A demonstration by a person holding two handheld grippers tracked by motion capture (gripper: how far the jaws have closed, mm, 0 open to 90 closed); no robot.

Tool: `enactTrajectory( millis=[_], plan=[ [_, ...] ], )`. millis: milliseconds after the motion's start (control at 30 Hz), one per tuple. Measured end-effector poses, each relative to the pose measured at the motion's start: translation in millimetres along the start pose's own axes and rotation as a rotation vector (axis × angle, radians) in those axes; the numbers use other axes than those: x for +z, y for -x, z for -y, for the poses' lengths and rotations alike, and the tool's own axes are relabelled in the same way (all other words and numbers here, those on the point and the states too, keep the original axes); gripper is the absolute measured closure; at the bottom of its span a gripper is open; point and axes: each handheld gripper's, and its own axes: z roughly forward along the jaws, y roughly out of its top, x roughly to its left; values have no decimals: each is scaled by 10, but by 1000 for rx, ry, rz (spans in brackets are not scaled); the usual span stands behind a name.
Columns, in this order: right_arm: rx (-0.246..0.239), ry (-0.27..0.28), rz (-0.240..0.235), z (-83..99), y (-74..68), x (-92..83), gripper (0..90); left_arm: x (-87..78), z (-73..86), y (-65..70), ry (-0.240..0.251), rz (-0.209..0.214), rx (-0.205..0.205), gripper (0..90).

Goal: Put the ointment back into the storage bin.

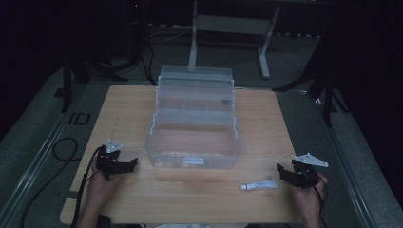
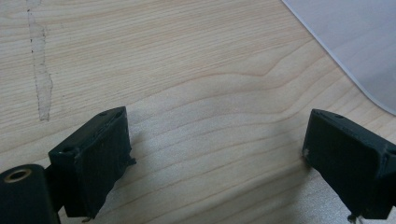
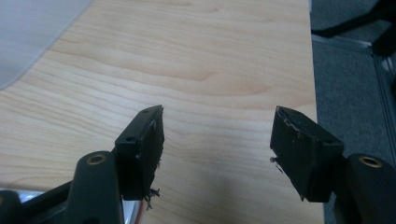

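Clear plastic, the tiered organiser box (image 1: pixel 194 128) stands open mid-table, its stepped trays and bottom bin showing nothing inside. A small white tube (image 1: pixel 259 185) lies on the wooden table (image 1: pixel 128 109) just beside the right gripper (image 1: pixel 290 175), jaws apart and empty. The left gripper (image 1: pixel 124 166) is likewise spread, holding nothing.

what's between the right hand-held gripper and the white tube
Bare wood in the high view: nothing lies between the right hand-held gripper and the white tube on the table.
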Motion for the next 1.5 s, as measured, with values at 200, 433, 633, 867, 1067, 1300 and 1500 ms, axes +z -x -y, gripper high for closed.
enactTrajectory(
  millis=[200, 433, 633, 867, 1067, 1300, 1500],
  plan=[
    [-54, 14, -37, -89, 43, -85, 361, 0, 0, 2, 0, -1, -1, 81],
    [-90, 18, -64, -216, 95, -172, 361, 1, 1, 3, 2, -1, -3, 81],
    [-89, 15, -132, -310, 143, -215, 347, 1, 0, 3, 2, -1, -4, 81],
    [-120, -3, -169, -369, 163, -251, 342, 1, 0, 3, 1, -1, -3, 81],
    [-181, -18, -193, -430, 156, -302, 342, 0, 1, 4, 2, -2, -4, 81],
    [-259, -46, -218, -506, 122, -338, 342, -1, 1, 5, 1, -2, -4, 82],
    [-328, -70, -236, -581, 76, -353, 341, -1, 1, 5, 1, -2, -4, 82]
  ],
)
